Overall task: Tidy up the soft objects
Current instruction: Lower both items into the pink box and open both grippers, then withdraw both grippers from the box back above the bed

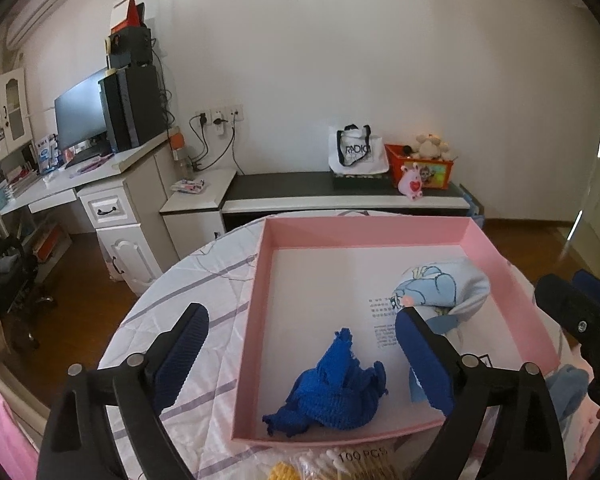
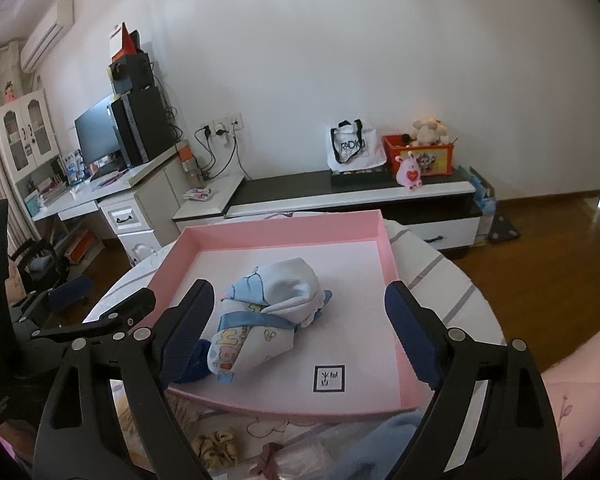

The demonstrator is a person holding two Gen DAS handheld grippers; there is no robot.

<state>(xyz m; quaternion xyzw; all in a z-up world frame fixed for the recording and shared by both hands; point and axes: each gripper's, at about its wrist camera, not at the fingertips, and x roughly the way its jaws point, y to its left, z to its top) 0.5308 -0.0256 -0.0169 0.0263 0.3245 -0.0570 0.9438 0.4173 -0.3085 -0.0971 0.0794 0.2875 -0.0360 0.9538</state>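
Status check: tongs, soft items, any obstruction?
Both tongs open, left, right. Blue knit piece and tied light-blue bundle inside pink tray. Nothing blocking.

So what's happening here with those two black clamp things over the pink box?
A person is sorting soft items into a pink tray on a round table. Each hand holds a tool: the left tool and the right tool both hover open over the tray, gripping nothing. Inside lie a dark blue knitted piece and a rolled light blue cloth tied with ribbon. More soft things, like a tan scrunchie, wait on the table in front of the tray.
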